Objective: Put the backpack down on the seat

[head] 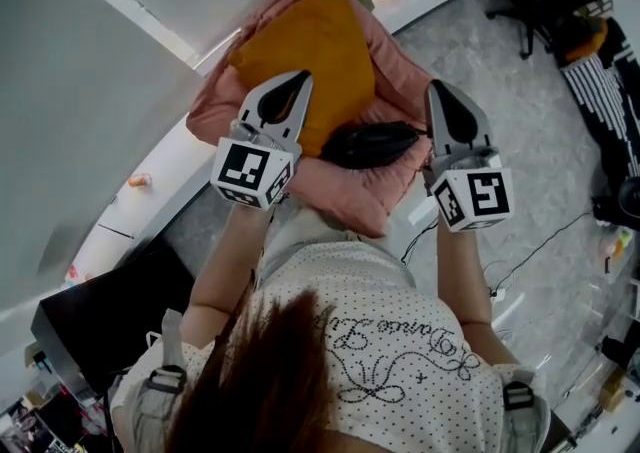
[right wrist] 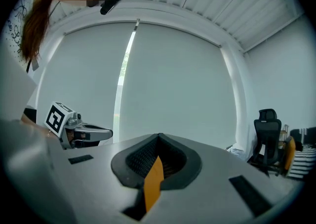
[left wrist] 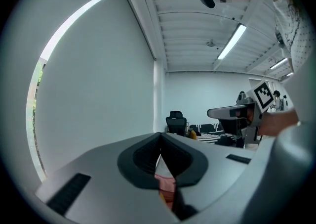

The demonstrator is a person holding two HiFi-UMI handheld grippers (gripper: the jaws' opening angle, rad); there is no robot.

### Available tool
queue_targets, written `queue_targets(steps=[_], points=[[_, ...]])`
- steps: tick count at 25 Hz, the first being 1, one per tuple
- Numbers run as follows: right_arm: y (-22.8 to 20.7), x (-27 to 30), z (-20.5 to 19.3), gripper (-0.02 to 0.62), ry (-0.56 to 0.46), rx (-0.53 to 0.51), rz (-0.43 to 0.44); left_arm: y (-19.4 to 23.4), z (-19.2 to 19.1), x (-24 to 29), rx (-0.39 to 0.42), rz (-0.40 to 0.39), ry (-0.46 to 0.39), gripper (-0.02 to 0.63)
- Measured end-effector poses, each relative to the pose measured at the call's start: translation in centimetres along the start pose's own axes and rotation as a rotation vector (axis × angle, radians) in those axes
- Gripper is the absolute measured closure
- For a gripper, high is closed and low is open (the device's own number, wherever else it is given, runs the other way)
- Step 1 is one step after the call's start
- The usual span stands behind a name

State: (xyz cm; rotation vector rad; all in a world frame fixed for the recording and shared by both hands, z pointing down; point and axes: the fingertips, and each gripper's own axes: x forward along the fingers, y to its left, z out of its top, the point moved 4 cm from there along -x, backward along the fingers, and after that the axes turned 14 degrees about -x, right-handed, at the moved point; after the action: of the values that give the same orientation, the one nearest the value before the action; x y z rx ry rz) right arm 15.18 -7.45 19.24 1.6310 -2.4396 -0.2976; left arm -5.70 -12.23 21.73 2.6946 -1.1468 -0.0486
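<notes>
Both tongs shut over backpack
Left gripper [head: 296, 83] and right gripper [head: 441, 93]: jaws fully together, gripping nothing; pink-orange backpack [head: 330, 41] upper centre of frame.

The head camera sits above the person's hair [head: 262, 381] and looks steeply down, close over the left gripper [head: 299, 80] and right gripper [head: 437, 89], with the backpack [head: 312, 41] at upper centre. Each gripper camera rides low behind its own jaws and looks out across the room. Each shows the other gripper at mid-frame edge, and both show the office chair [left wrist: 176, 119].
</notes>
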Motion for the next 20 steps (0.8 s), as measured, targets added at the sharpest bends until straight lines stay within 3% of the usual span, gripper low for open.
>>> queue_targets(steps=[20], points=[[0.15, -0.53, -0.93, 0.586, 0.018, 0.021, -0.045, 0.62, -0.17, -0.18, 0.000, 0.001, -0.013, 0.603]])
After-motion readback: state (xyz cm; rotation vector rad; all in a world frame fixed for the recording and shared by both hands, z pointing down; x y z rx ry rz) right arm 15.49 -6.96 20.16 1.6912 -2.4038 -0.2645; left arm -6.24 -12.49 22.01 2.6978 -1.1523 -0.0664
